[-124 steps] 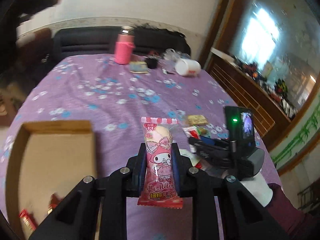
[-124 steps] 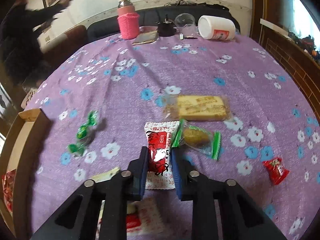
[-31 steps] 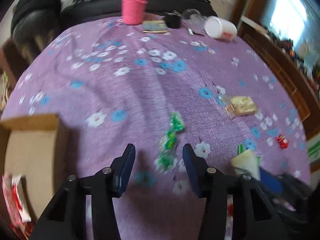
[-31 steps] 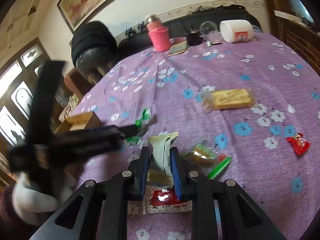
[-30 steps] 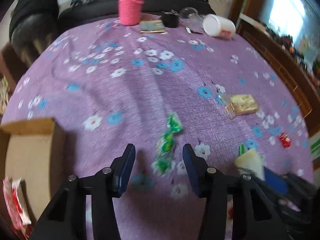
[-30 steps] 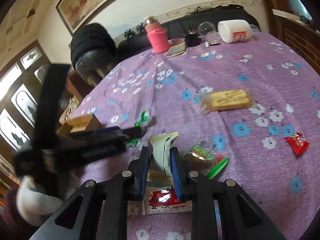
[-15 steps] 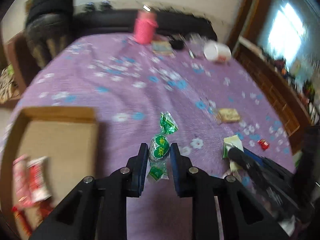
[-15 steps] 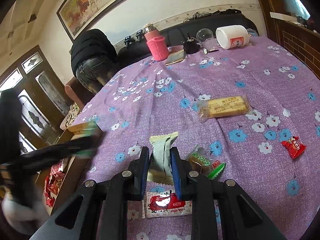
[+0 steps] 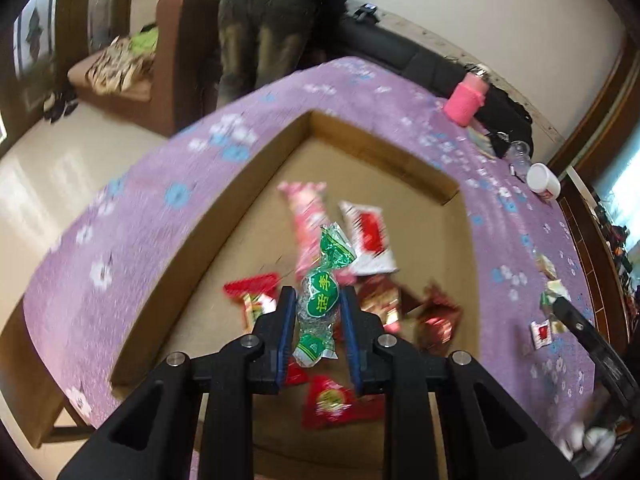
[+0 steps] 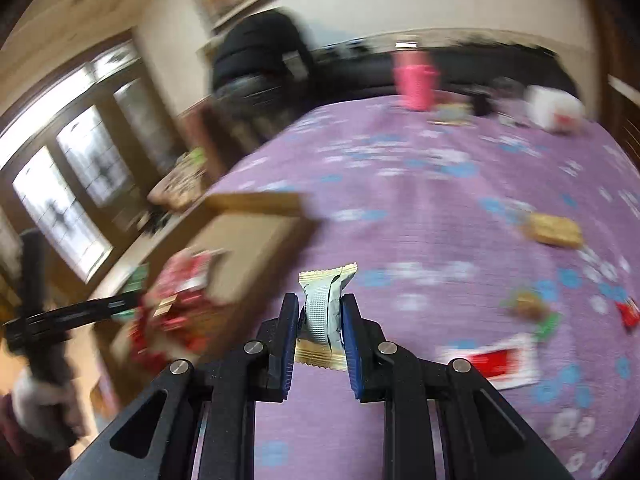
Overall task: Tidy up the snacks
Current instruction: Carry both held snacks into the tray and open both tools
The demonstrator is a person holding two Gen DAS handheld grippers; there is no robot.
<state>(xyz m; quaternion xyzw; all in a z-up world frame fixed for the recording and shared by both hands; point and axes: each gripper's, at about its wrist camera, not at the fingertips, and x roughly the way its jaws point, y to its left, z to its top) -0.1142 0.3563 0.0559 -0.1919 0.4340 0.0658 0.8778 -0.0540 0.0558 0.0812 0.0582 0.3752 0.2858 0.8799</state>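
Left gripper (image 9: 318, 322) clamped on a green candy (image 9: 320, 300), poised above the box (image 9: 256, 168) near the table's left edge — placed for a drop among wrappers. Right gripper (image 10: 320, 330) pinched on a silver packet (image 10: 323, 312), presumably next.

green candy (image 9: 320, 304) gripped above snack box (image 9: 248, 196)

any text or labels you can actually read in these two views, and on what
"话李": white characters on the green label of the green candy, clamped in the left gripper above the cardboard box.
Red snack packets in the box: print too blurred to read.
Silver and gold packet in the right gripper: no print legible.
White jar and red and white sachet on the tablecloth: blurred.
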